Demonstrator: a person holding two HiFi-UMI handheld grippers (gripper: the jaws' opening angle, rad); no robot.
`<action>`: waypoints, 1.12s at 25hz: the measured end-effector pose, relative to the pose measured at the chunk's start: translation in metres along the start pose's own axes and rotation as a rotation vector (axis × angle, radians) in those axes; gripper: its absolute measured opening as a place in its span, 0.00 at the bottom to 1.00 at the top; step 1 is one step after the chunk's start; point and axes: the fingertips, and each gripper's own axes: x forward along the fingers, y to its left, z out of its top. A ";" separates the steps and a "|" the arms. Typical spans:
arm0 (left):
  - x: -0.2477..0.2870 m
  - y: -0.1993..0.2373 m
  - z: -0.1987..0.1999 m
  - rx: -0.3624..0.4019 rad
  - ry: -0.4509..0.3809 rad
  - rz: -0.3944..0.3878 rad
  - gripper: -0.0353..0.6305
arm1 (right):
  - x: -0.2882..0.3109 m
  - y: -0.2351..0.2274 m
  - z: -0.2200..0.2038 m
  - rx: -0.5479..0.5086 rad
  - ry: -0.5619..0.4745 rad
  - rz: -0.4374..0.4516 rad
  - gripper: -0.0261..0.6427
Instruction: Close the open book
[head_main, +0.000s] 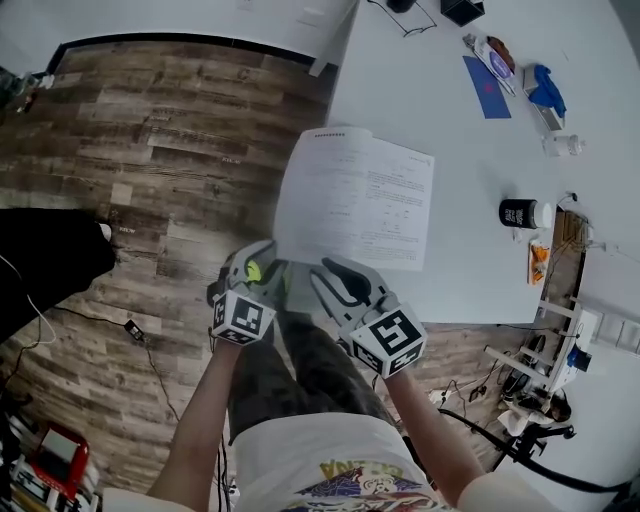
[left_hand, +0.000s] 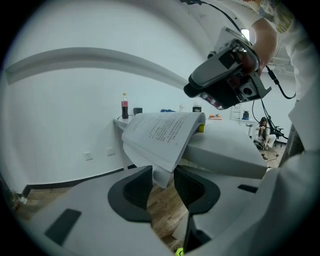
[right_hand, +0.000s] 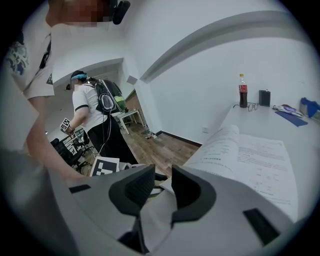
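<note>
Book (head_main: 355, 200) location: open and face up on the near left corner of the table (head_main: 480, 280). Its left and near parts overhang the edge above the floor (head_main: 150, 150). In the left gripper view the unsupported pages (left_hand: 162, 135) sag downward in a curve.

Handling, as we judge it: this is a soft-bound volume, light, with a thick block of thin leaves. It will flex rather than swing as a stiff board. A single leaf will likely crease or tear if pinched alone, and a loose stack may fan out and slip. We recommend taking the whole overhanging half, cover included, at its outer edge, then folding it over the spine while the other half stays flat on the table.

Left gripper (head_main: 265, 262): at the near left edge of the book. Its jaws stand wide apart. A drooping corner of pages hangs between them, and the pads do not press it.

Right gripper (head_main: 328, 272): just beside the left one, at the book's near edge. Its own view (right_hand: 162, 187) shows a gap between the jaws, with a page corner beside one jaw and nothing clamped.

A mug (head_main: 520, 213) stands well apart, to the right.
</note>
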 end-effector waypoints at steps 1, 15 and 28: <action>-0.003 0.003 0.001 -0.008 -0.002 0.007 0.23 | -0.001 0.000 0.001 0.001 -0.003 -0.003 0.17; -0.041 0.002 0.052 0.035 -0.004 0.054 0.23 | -0.033 0.002 0.017 0.021 -0.033 -0.025 0.17; -0.059 -0.006 0.101 0.074 0.039 0.036 0.23 | -0.070 0.001 0.035 0.011 -0.077 -0.016 0.17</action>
